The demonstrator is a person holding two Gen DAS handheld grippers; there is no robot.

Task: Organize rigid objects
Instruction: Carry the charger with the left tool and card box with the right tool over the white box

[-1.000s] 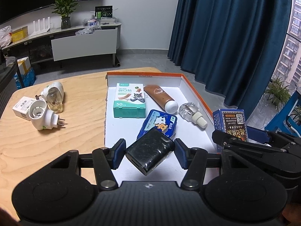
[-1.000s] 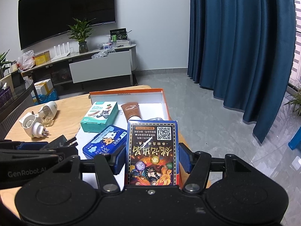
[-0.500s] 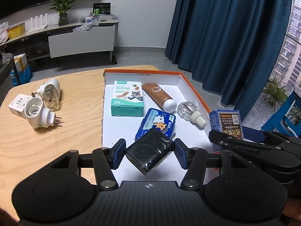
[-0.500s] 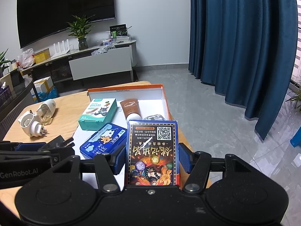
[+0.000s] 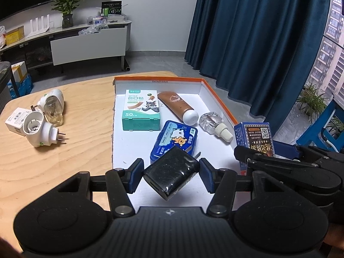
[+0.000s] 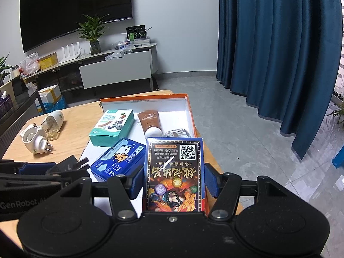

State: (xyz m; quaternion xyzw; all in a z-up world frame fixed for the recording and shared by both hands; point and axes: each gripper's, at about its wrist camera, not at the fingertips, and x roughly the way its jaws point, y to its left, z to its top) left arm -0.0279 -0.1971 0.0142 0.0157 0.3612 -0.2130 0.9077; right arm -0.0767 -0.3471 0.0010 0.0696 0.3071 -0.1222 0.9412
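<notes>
Left gripper (image 5: 171, 175) clamped on a black charger (image 5: 172, 175), tilted, held over the near end of the white tray (image 5: 137, 142). Right gripper (image 6: 174, 180) clenched on a dark card box (image 6: 174, 172), upright at the tray's near right corner. Inside the tray: blue tin (image 5: 174, 138) just beyond the charger, teal plaster box (image 5: 142, 112), brown tube (image 5: 178, 107), clear bottle (image 5: 214, 123). Left of the tray, on the wooden table (image 5: 75, 150): two white plug-in units (image 5: 42, 132) and a small white box (image 5: 15, 121).
</notes>
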